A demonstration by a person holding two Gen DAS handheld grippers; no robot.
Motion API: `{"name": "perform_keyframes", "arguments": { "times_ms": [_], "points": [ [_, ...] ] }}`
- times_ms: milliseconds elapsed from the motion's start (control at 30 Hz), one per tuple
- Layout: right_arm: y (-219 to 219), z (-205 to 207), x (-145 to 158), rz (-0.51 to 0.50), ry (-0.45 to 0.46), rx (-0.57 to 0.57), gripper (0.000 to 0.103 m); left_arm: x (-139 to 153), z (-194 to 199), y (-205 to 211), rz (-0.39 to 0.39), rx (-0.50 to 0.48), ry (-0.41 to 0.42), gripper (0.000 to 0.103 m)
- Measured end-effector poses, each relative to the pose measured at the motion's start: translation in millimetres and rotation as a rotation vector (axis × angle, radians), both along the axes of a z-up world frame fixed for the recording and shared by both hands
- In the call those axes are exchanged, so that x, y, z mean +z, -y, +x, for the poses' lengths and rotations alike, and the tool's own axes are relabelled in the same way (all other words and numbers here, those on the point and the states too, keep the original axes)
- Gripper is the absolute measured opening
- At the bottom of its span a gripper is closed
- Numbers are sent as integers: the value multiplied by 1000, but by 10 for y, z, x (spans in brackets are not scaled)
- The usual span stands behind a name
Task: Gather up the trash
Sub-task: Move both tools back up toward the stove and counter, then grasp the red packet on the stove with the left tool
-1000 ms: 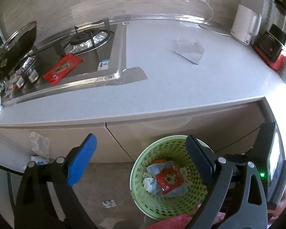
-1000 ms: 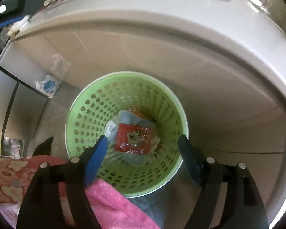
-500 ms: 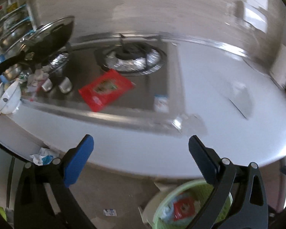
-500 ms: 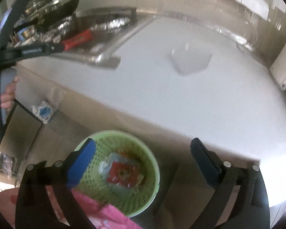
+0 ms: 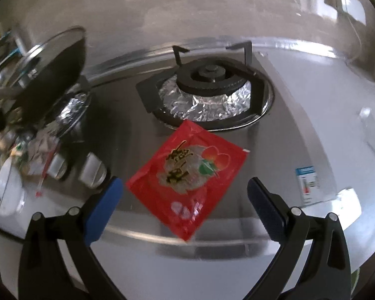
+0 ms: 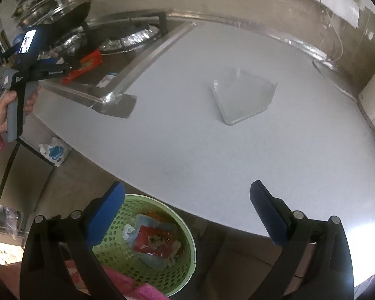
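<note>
A red snack wrapper (image 5: pixel 187 180) lies flat on the steel stovetop in front of the foil-lined burner (image 5: pixel 207 95). My left gripper (image 5: pixel 185 200) is open and empty, its fingers either side of the wrapper's near end, just above it. In the right wrist view the wrapper (image 6: pixel 87 66) and the left gripper (image 6: pixel 57 71) show at far left. My right gripper (image 6: pixel 187 207) is open and empty over the counter's front edge. A clear plastic container (image 6: pixel 245 97) lies on the white counter. The green trash basket (image 6: pixel 180 230) on the floor holds a red wrapper and crumpled paper.
A black pan with a glass lid (image 5: pixel 50 62) sits on the left burner, with stove knobs (image 5: pixel 92 170) and clutter beside it. A small label (image 5: pixel 307 182) lies by the stove's right edge. A white appliance (image 6: pixel 372 100) stands at the counter's right. A crumpled bag (image 6: pixel 53 151) lies on the floor.
Both grippers rose from over the basket to counter height. The left gripper moved left and in over the stove to the red wrapper. The right now faces the counter and clear container.
</note>
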State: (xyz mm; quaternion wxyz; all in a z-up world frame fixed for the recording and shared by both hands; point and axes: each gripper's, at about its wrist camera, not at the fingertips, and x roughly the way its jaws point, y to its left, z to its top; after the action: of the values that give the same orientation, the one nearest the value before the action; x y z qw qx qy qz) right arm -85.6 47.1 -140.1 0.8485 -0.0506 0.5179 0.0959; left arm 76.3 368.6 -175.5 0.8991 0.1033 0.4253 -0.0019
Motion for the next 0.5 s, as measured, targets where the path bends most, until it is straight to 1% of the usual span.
{"name": "perform_keyframes", "arguments": {
  "times_ms": [133, 267, 467, 500],
  "points": [
    [15, 92, -82, 14, -38, -19, 99, -143, 228, -31, 10, -49, -44, 95],
    [23, 184, -99, 16, -51, -33, 99, -218, 391, -39, 0, -80, -70, 95],
    [30, 316, -39, 40, -52, -56, 99, -266, 519, -85, -67, -112, -87, 95],
    [30, 335, -28, 39, -50, -58, 99, -279, 536, -113, -93, -116, -89, 96]
  ]
}}
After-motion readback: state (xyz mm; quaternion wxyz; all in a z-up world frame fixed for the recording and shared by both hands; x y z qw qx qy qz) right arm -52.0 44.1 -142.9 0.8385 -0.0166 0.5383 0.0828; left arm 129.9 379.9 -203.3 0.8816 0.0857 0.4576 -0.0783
